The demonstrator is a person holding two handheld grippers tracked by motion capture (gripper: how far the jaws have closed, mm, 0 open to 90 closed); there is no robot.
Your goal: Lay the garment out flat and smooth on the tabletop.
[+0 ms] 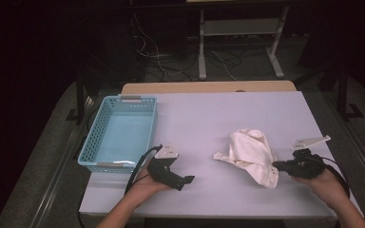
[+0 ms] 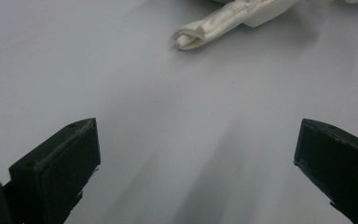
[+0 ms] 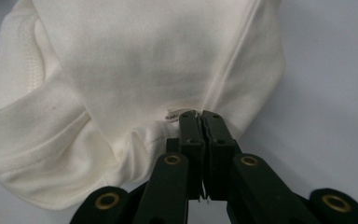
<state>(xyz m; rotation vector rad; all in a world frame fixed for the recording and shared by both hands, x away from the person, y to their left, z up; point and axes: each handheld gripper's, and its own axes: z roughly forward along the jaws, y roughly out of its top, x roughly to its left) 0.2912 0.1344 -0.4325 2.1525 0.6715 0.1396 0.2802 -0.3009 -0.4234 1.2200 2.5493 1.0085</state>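
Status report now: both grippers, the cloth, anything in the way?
Right gripper shut on cloth edge. Left gripper open, holds nothing, short of the cloth. Basket to the left. Nothing in the way.

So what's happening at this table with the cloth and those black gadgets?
A person sits at a white table with a black grasping tool in each hand. The right tool is shut on the edge of a crumpled white cloth lying on the table. The left tool is open with nothing between its jaws, resting apart from the cloth, beside a light blue basket that has nothing in it.
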